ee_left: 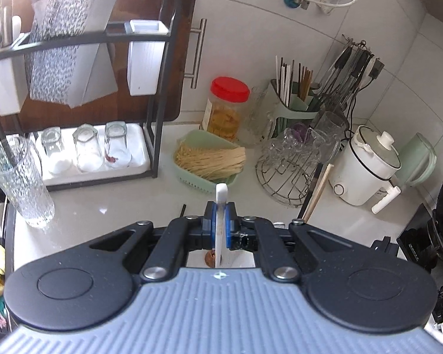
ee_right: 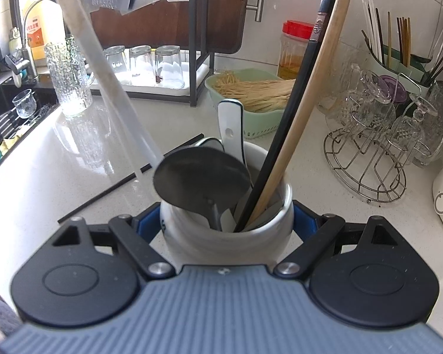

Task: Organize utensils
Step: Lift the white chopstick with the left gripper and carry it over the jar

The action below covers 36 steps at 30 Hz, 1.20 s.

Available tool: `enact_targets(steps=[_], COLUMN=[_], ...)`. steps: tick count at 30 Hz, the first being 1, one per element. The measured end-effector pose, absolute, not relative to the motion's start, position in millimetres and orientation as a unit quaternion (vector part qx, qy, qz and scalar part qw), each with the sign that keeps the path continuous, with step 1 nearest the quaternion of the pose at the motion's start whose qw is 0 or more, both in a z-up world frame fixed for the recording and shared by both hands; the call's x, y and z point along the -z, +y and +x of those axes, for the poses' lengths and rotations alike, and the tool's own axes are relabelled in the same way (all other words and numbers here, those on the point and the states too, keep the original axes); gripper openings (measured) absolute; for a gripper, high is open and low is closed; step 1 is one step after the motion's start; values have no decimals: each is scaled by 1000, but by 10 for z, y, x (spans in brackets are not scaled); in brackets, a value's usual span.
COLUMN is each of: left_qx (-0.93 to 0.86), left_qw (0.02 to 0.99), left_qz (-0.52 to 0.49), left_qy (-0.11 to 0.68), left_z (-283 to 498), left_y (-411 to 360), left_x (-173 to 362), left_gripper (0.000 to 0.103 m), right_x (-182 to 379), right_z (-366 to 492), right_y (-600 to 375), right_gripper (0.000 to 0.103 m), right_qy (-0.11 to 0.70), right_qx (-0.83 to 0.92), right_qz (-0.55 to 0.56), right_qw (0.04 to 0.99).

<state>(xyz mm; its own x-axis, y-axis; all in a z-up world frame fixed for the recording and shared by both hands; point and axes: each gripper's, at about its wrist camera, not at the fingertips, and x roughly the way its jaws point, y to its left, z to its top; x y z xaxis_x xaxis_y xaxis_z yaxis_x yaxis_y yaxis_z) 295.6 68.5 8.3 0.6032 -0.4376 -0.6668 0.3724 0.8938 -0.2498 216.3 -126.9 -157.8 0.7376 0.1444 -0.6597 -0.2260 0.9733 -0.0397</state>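
While our right gripper [ee_right: 226,221] clamps its jaws on the two sides of a white jar [ee_right: 221,236] standing on the pale table [ee_right: 73,162], we keep our left gripper [ee_left: 220,225] pinched shut on a white utensil handle [ee_left: 221,194]. That handle is slim, flat and matte, with a squared tip that sticks up past the blue pads [ee_left: 228,227]; a brownish stain shows low on it. In the right view, what looks like the same piece crosses the upper left as a long pale bar [ee_right: 103,67], blurred, slanting down behind the jar. The jar is glossy and round-shouldered, and it holds a dark metal ladle [ee_right: 200,177], a white spoon [ee_right: 230,124], a black chopstick [ee_right: 295,94] and a wooden stick [ee_right: 316,88] leaning right. A thin black stick [ee_right: 127,180] lies flat on the table beside the jar.
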Motion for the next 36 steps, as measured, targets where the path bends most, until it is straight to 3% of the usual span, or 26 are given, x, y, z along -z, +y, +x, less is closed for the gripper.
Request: enact_targets(steps=[21,36], left_qx=[296,337], left_qw=[903,892], left_qz=[-8,7], left_qy=[311,301], left_z=[2990,2861], left_y=[303,69], left_x=[-1085,-1338], left_gripper=[7,7], right_x=[1568,1587], right_z=[2173,2176], right_y=[-1266,-1279], right_gripper=[91,91], right_qy=[349,347], right_qx=[-101,-103], right_qz=[-60,-56], right_qw=[930,931])
